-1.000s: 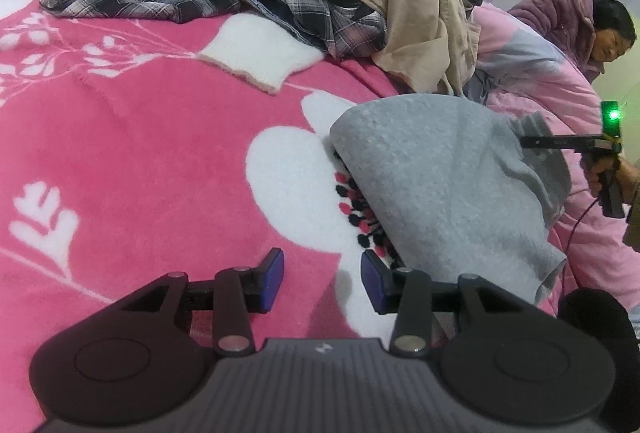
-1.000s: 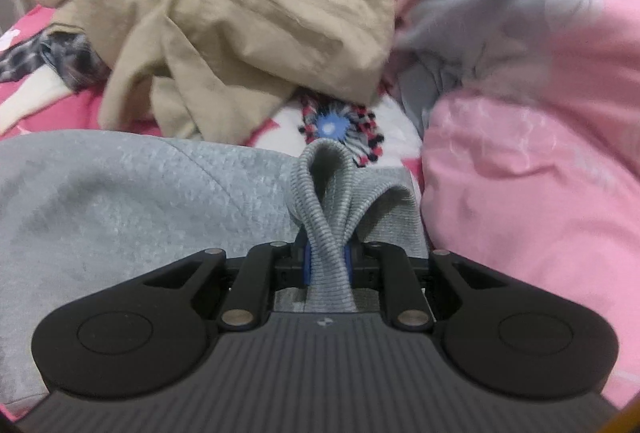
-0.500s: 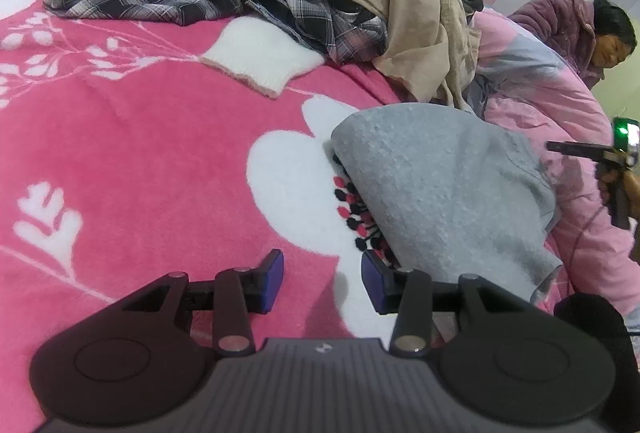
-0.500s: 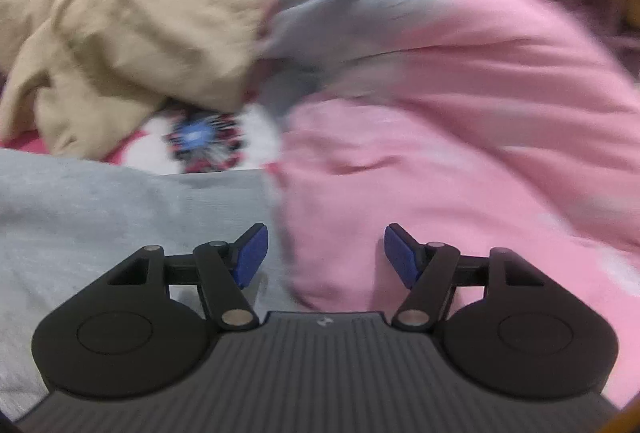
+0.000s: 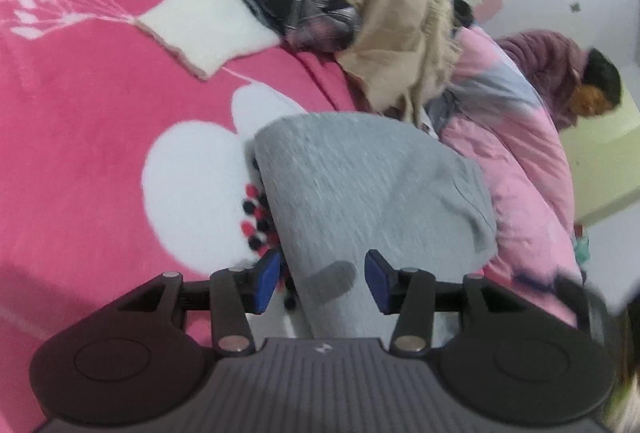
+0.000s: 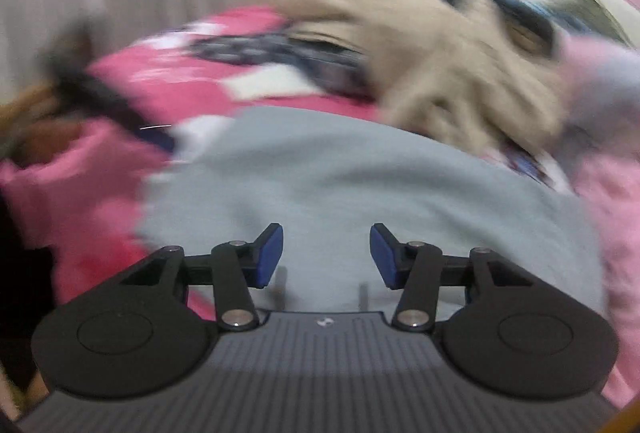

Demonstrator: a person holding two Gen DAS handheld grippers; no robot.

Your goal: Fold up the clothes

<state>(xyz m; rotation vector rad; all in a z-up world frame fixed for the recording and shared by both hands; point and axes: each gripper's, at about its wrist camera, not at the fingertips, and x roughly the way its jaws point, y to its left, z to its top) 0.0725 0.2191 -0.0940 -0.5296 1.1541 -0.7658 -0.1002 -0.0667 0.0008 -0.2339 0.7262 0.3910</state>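
Observation:
A grey knit garment (image 5: 360, 185) lies folded over on the pink flowered blanket (image 5: 80, 137). My left gripper (image 5: 323, 279) hovers over its near left edge. Its jaws are opening slightly with grey cloth beneath and between them, and the pads do not press on it. The right wrist view is blurred by motion. There my right gripper (image 6: 326, 257) is over the same grey garment (image 6: 360, 185), its jaws closing, still apart and with nothing gripped.
A heap of tan clothes (image 5: 384, 13) and a plaid shirt (image 5: 300, 5) lies beyond the grey garment, next to a white fleece piece (image 5: 208, 29). A pink quilt (image 5: 520, 173) bounds the right side, where a person in a purple jacket (image 5: 560, 73) sits.
My right gripper let go of the grey fold it pinched, opened and swung fast across the garment. My left gripper shifted right, from over the bare blanket to over the garment's edge.

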